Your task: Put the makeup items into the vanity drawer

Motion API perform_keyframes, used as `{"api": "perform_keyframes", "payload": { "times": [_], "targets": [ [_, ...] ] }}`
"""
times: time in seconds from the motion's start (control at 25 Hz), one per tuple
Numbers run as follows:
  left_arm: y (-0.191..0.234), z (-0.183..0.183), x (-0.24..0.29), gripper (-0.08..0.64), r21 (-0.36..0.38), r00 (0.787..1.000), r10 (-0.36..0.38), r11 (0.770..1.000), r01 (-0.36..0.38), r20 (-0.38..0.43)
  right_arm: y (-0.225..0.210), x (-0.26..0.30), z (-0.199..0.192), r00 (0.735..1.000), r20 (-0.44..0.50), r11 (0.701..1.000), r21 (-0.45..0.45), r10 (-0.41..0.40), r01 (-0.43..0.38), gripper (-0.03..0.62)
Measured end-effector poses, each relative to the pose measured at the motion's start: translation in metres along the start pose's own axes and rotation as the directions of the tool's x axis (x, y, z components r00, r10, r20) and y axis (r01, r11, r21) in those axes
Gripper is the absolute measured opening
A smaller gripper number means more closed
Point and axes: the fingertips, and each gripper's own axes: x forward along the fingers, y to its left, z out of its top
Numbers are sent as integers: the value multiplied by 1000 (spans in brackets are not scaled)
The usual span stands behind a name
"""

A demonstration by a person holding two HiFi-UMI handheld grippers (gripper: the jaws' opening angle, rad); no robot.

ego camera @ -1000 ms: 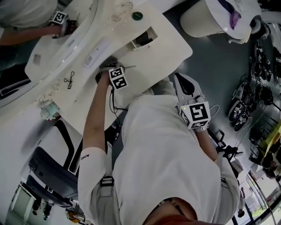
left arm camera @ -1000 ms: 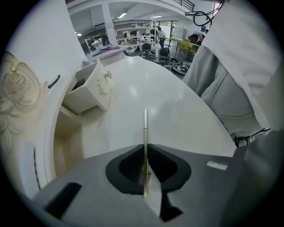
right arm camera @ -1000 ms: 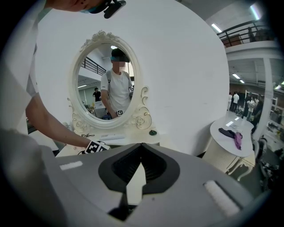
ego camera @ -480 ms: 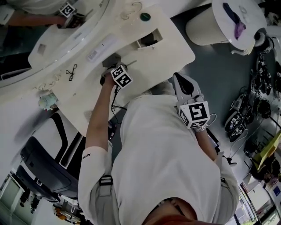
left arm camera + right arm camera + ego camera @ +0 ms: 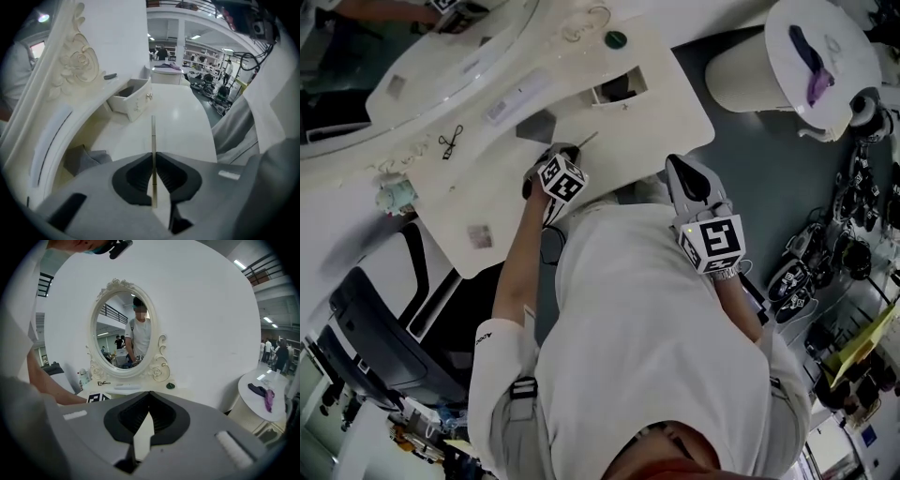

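Left gripper [image 5: 153,157]: jaws clamped on a thin, pale olive pencil-shaped makeup stick [image 5: 153,133], pinched low on its length, the rest standing straight out past the pads. Gripper sits over the front part of the white vanity tabletop [image 5: 187,126]. Beyond the stick's tip, a small white drawer with a round knob [image 5: 133,101] stands pulled open at the foot of the carved white mirror frame [image 5: 77,65]. Grey folded pouch [image 5: 82,159] lies on the top, left of the jaws.

Right gripper [image 5: 149,394]: jaws together, nothing between them, held off the table's edge by the person's torso, facing the oval mirror [image 5: 124,329]. Under the mirror: black eyelash curler [image 5: 104,383], long flat white piece [image 5: 126,386], round dark green jar [image 5: 170,386]. Round white side table [image 5: 251,401] to the right, a purple item [image 5: 268,399] on it
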Motion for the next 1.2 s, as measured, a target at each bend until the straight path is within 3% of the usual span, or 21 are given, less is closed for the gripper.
{"api": "perform_keyframes", "payload": {
  "times": [0.16,0.24,0.32,0.4,0.56,0.76,0.96,1.2],
  "targets": [
    [-15,28,-5,34,-197,997,-23,980,37,72,-21,-2,3,999,2,999,-9,34,-34,9],
    [-23,48,-7,32,-339,990,-60,935,100,127,-31,-3,4,999,1,998,-12,54,-54,9],
    [-26,67,-7,32,-472,982,-69,870,145,175,-41,-3,6,997,0,997,-19,76,-76,9],
    [-25,87,-7,32,-541,979,-42,828,147,202,-51,-3,8,995,0,995,-29,98,-98,9],
    [-19,119,-2,32,-585,984,25,807,85,177,-73,1,11,989,-7,988,-48,145,-145,9],
    [-9,138,7,32,-645,994,79,764,-8,81,-97,9,13,978,-20,975,-81,207,-208,9],
    [1,151,20,34,-712,995,99,698,-75,-8,-119,18,19,962,-32,955,-113,272,-274,9],
    [5,171,41,34,-754,995,80,650,-95,-57,-146,28,25,947,-34,939,-118,321,-323,9]
  ]
}}
